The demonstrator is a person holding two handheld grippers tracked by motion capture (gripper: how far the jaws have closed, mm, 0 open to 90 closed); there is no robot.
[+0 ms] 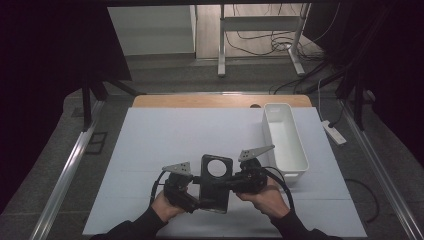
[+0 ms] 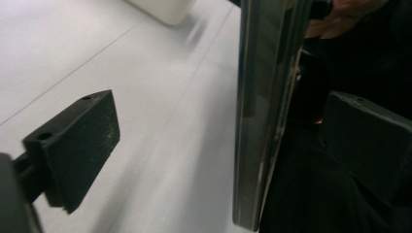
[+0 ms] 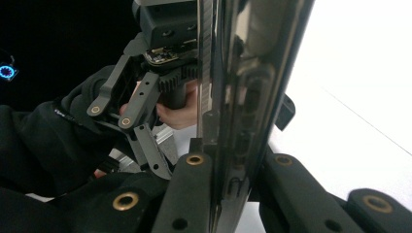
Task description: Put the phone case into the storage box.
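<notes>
Clamped hard on the lower edge of a glossy black rectangular plate (image 3: 252, 73), seen edge-on in the right gripper view: right gripper (image 3: 228, 160), jaws as far closed as the thin sheet allows, pads pressing both faces. Probably serves as the anchor, carrying the plate upright off the table so the other tool can find a hold.

Opposite, left gripper (image 2: 221, 145) with jaws spread wide, straddling the same plate; near pad well clear of the shiny face, far pad behind it with contact impossible to tell. Reads as lined up for a second grip or a handover, not yet pinching.

From the high view, plate held between the two hands near the front edge of the white table sheet (image 1: 175, 135), raised and tilted, round hole (image 1: 217, 167) in its upper half turned toward the camera. Two-sided hold likely chosen to stop a slick, thin sheet from swinging.

Farther out, to the right: long white plastic bin (image 1: 292, 170), lying lengthwise, apart from the plate and perhaps its destination.
</notes>
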